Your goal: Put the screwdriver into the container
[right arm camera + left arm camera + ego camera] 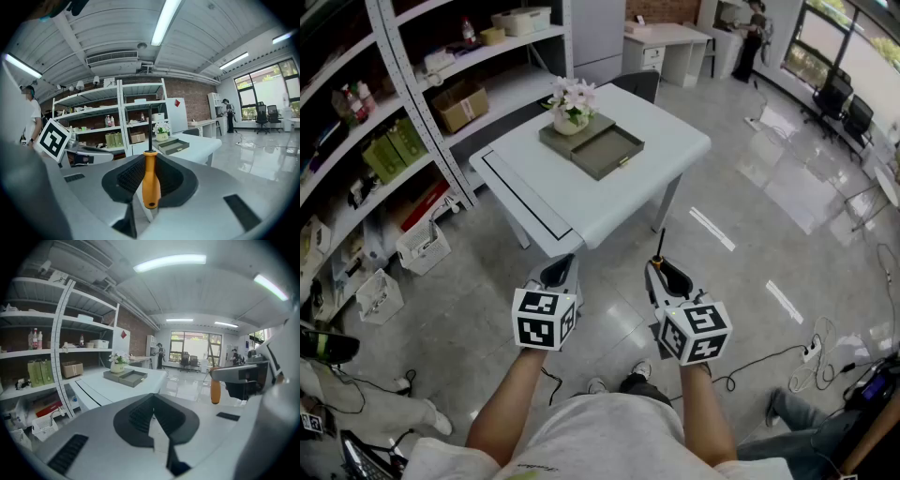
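My right gripper (664,273) is shut on a screwdriver (658,255) by its orange handle (150,180); the dark shaft (150,125) sticks up past the jaws toward the table. The container is a shallow grey tray (609,152) on a white table (666,141), empty, beside a pot of white flowers (572,105). Both gripper views show the grey tray (174,146) (133,378) some way ahead. My left gripper (557,272) is held level with the right one, short of the table's near corner, jaws shut on nothing (157,422). The orange handle (215,391) shows at its right.
Metal shelves (403,103) with boxes and bottles line the left side, with white baskets (422,247) on the floor below. A dark chair (637,84) stands behind the table. Cables (811,352) lie on the floor at right. A person (752,37) stands by a far desk.
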The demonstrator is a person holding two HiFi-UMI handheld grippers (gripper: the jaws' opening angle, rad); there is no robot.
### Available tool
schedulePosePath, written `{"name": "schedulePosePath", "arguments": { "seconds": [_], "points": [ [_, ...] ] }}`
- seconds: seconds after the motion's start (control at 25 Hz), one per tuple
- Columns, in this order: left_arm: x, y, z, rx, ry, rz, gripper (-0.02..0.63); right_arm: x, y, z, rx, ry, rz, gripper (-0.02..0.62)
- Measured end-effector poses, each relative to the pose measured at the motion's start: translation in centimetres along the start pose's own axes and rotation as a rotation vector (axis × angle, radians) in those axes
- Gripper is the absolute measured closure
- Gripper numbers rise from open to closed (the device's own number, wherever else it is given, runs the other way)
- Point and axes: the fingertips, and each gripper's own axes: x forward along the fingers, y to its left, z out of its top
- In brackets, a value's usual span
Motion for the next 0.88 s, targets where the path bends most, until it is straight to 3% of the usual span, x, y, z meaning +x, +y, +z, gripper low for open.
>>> {"name": "schedulePosePath", "arguments": {
  "seconds": [0.44,0.88],
  "points": [
    [3.5,-0.9,0.6,0.007,0.013,-0.014,0.603,1.4,-2.9,-0.2,0.011,0.015,0.003,0.52],
    [14.4,-3.4,4.3,0.008,0.03,-0.007,0.603,6.3,-12.8,1.4,0.026,0.023,0.037,0.52]
  ]
}}
